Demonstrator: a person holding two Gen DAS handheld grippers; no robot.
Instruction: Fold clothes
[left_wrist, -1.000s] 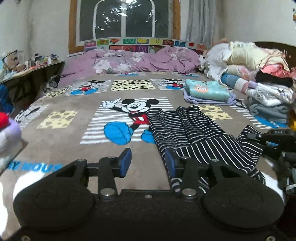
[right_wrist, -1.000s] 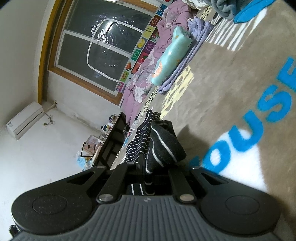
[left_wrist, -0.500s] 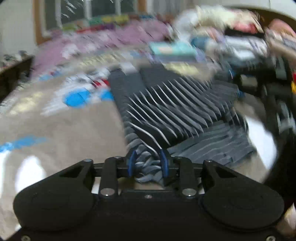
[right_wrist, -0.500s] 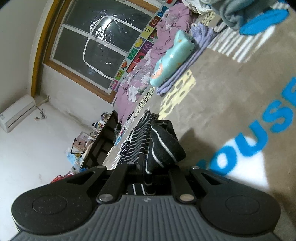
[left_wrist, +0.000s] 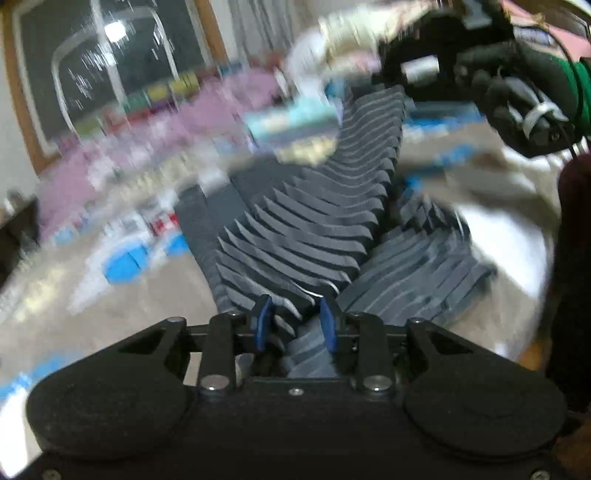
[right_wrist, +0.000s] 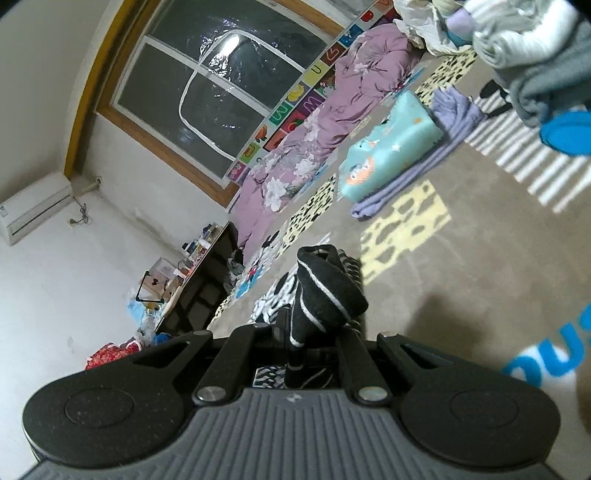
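Two claws | left claw (left_wrist: 295, 323) pinching striped garment (left_wrist: 314, 229) | right claw (right_wrist: 314, 332) pinching it too

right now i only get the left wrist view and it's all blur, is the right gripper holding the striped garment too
Observer: Yes, the right gripper is shut on a bunched fold of the striped garment.
Operator: anything folded already
Observer: A teal folded piece lies on a lavender one, beyond the garment on the blanket.
Operator: more laundry around
Observer: A pile of clothes sits at the top right of that view.
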